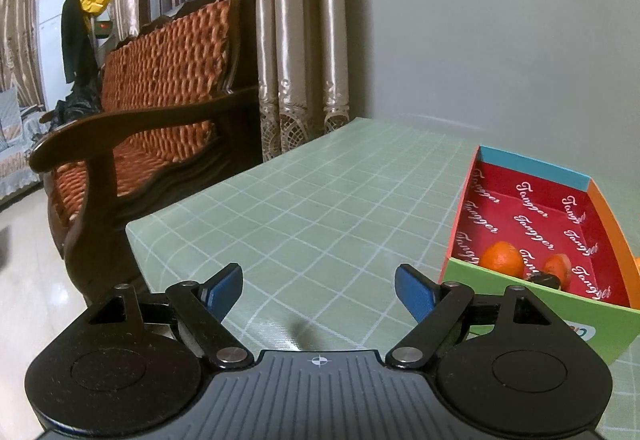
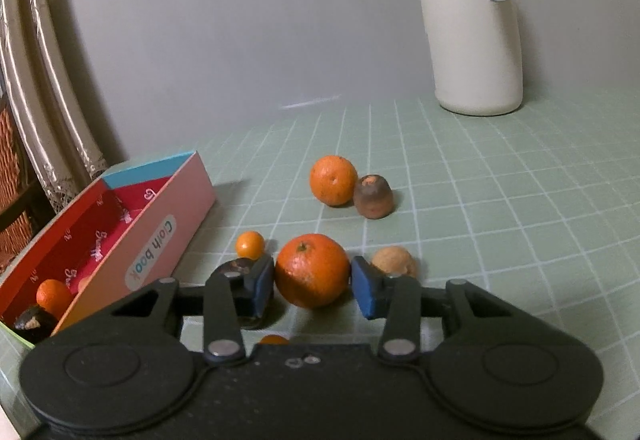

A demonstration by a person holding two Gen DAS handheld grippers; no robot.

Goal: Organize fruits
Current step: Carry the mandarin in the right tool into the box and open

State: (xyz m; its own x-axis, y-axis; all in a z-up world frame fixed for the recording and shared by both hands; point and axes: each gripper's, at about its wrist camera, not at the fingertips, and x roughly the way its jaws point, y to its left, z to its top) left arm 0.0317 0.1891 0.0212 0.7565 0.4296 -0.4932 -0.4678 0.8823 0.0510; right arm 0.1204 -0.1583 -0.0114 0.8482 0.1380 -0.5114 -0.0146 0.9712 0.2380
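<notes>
Now we see the right gripper with its blue pads against both sides of a round orange on the green grid tablecloth, stem end facing up toward twelve o'clock; it has no clear long axis. At nine o'clock lies the open box, holding an orange and a dark fruit. Our left gripper stands wide apart, empty.

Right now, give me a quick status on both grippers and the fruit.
Left gripper open, empty, over bare table. Right gripper pads against the big orange. Box left, fruit inside. Small fruits crowd both pads.
</notes>
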